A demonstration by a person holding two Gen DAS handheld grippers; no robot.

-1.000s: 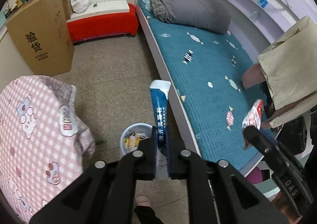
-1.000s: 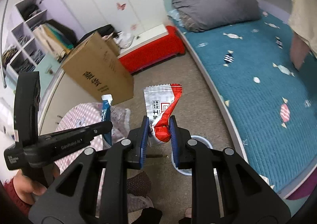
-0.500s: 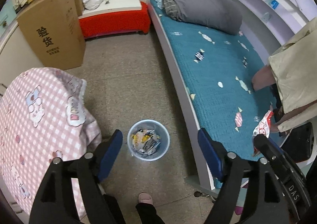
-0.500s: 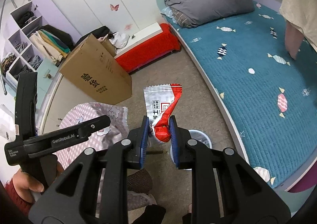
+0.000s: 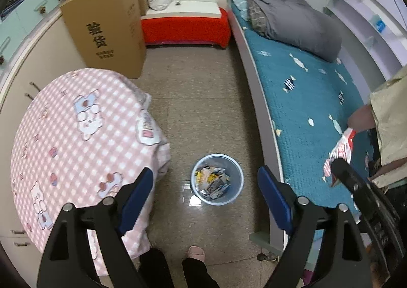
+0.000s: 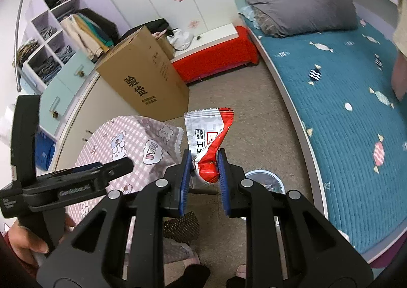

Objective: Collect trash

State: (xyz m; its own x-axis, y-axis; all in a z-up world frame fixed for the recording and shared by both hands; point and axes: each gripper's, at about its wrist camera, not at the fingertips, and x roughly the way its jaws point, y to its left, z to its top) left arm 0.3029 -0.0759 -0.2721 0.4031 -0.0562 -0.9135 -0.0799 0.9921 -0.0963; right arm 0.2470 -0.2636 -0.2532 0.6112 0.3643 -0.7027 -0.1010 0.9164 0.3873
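Left wrist: your left gripper (image 5: 206,199) gapes wide and empty above the bin (image 5: 216,179) on the floor.
Right wrist: your right gripper (image 6: 202,176) pinches the wrapper (image 6: 208,141); centre it over the bin (image 6: 264,182) before releasing.

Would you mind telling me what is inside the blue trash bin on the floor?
The trash bin holds a heap of crumpled wrappers, yellow, white and dark ones. Whatever lies beneath that top layer, and the bin's bottom, is covered.
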